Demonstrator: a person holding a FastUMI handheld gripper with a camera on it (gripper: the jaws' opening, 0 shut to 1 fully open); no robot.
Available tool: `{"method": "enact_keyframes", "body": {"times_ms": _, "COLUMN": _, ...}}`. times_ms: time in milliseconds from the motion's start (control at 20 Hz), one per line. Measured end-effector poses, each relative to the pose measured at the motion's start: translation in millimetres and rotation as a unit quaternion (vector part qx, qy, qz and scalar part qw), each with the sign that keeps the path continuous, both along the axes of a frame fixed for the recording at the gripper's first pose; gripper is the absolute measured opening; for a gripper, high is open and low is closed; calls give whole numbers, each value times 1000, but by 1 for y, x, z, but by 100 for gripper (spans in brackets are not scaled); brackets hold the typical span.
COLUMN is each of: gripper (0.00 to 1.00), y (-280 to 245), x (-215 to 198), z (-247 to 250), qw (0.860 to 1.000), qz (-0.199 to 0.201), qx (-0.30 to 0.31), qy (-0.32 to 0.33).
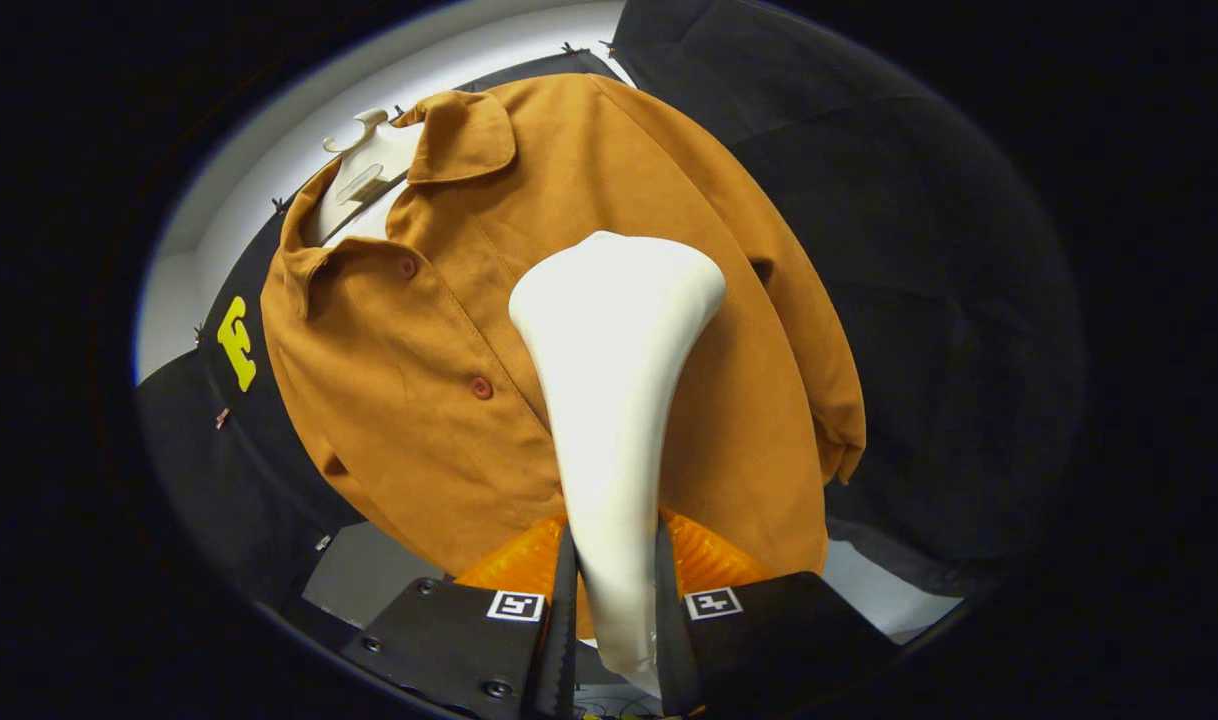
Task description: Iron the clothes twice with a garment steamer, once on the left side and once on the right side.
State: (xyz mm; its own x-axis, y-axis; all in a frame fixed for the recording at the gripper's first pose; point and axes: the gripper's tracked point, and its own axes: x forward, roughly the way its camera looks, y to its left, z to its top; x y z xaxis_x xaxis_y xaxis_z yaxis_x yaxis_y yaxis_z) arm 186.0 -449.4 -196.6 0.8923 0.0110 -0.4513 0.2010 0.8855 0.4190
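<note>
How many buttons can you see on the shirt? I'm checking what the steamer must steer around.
2. One button sits just below the collar; the other is lower on the placket, beside the steamer that the gripper holds. More may hide behind the steamer.

Tool (614, 600): two flat fingers (561, 620) with toothed, saw-like inner edges running along their length. Each finger rises from a blocky black mount with angled faces. One square black-and-white marker (515, 605) sits on the top corner of the left mount, a matching one (712, 603) on the right. Round screw heads (497, 687) dot the left mount's face, several in view. Ribbed, translucent orange pieces (514, 562) stand just behind both mounts.
</note>
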Motion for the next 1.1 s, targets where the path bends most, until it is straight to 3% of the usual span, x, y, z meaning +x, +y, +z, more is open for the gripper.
{"method": "enact_keyframes", "body": {"times_ms": 550, "gripper": 37, "y": -10, "x": -31, "z": -75, "qw": 997, "qz": -32, "qx": 50, "qy": 58}}
{"method": "enact_keyframes", "body": {"times_ms": 1100, "gripper": 37, "y": -6, "x": -56, "z": -98, "qw": 993, "qz": -69, "qx": 51, "qy": 87}}
